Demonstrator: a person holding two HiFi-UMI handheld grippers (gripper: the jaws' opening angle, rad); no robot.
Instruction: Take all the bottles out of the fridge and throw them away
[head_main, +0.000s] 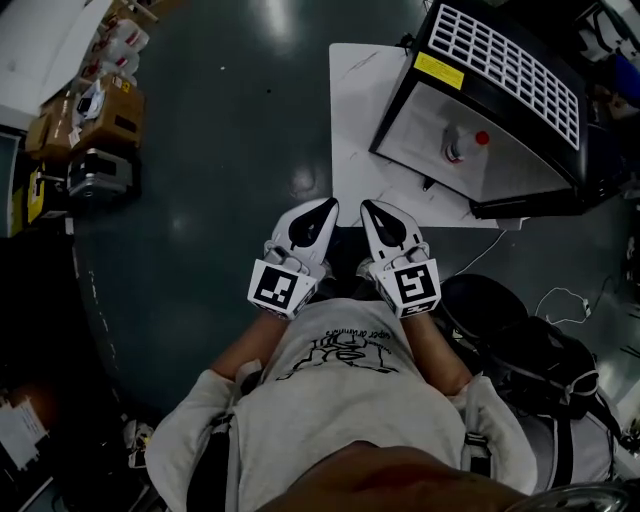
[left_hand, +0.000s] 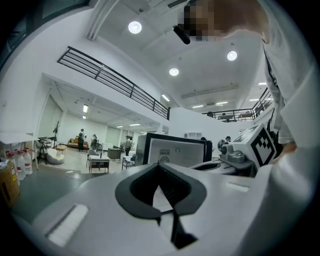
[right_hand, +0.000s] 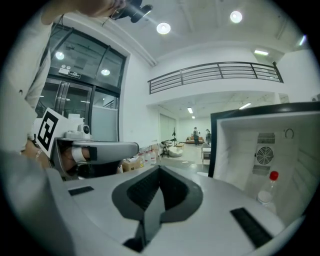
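Here, red-capped bottle stands upright inside open fridge on table. L hand-held gripper & R hand-held gripper: both clenched, empty, well apart from it. Likely light, thin plastic, slippery, crushable; take hold at mid-body w/ a gentle, even squeeze.

One fridge stands on one white bench, and one red-capped bottle sits inside it. Two claws are in view: the left claw and the right claw. One black backpack lies on the floor, and several cardboard boxes, too bunched to count, sit far left.
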